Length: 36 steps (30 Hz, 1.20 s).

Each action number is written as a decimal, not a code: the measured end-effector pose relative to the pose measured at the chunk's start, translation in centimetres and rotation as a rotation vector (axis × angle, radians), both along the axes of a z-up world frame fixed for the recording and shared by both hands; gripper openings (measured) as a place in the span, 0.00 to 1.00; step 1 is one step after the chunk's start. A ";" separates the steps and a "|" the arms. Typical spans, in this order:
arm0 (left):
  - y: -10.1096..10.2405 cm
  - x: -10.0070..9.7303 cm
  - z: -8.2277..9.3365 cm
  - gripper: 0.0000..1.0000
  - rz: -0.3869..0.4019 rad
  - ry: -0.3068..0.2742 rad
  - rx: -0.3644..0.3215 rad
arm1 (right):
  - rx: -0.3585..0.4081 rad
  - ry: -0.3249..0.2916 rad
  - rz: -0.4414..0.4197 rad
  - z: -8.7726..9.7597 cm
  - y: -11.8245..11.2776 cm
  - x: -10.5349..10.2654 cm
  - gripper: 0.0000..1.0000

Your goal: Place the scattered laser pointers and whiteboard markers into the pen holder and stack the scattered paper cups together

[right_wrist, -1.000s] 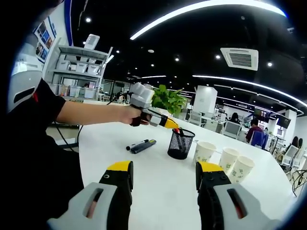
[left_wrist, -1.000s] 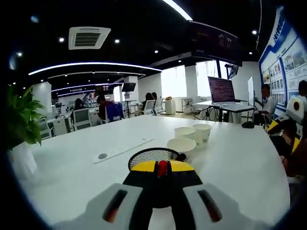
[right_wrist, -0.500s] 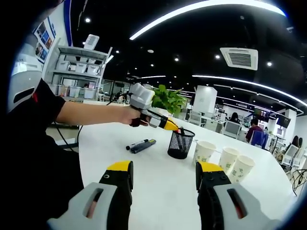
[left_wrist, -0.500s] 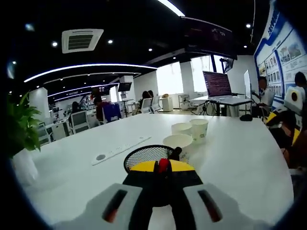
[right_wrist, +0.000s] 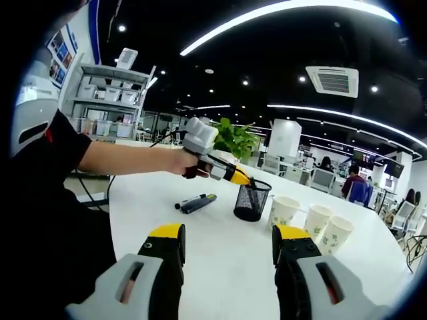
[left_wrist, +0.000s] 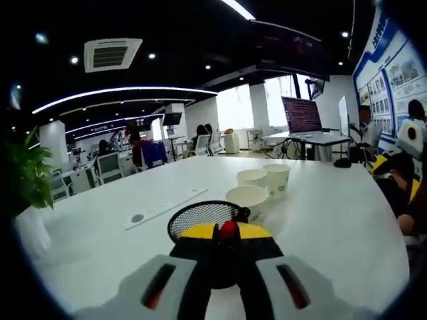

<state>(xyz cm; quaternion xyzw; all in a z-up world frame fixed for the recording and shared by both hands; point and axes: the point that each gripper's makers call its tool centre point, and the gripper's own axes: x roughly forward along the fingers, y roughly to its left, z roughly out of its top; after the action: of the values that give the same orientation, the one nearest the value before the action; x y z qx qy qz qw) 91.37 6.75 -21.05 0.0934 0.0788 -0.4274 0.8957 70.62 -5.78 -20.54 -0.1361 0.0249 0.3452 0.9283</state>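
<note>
My left gripper point(left_wrist: 225, 235) is shut on a marker whose red end point(left_wrist: 227, 227) shows between the yellow jaw tips. It sits right at the near rim of the black mesh pen holder point(left_wrist: 200, 215). In the right gripper view a hand holds that left gripper point(right_wrist: 230, 174) tilted down over the pen holder point(right_wrist: 251, 200). Two dark pens point(right_wrist: 195, 202) lie on the white table left of the holder. Three paper cups point(right_wrist: 283, 211) point(right_wrist: 317, 221) point(right_wrist: 335, 233) stand apart to its right. My right gripper point(right_wrist: 230, 245) hangs open above the near table, holding nothing.
A long white power strip point(left_wrist: 160, 208) lies on the table point(left_wrist: 320, 227) left of the cups point(left_wrist: 248, 198). A potted plant point(left_wrist: 27, 175) stands at the left edge. People, chairs and desks fill the far office. My sleeve and arm point(right_wrist: 100, 157) cross the left.
The left gripper with its marker has edged a little farther over the pen holder's rim. The right gripper has stayed still and open.
</note>
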 end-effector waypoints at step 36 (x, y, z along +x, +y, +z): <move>2.3 -1.4 1.7 0.17 -0.003 0.012 -0.108 | -0.009 -0.005 0.005 0.1 0.4 0.1 0.55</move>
<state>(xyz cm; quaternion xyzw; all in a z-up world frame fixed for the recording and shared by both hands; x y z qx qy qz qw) 89.99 9.09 -19.37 0.0422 0.0608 -0.4329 0.8984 70.69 -5.34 -20.40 -0.1413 0.0240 0.3471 0.9268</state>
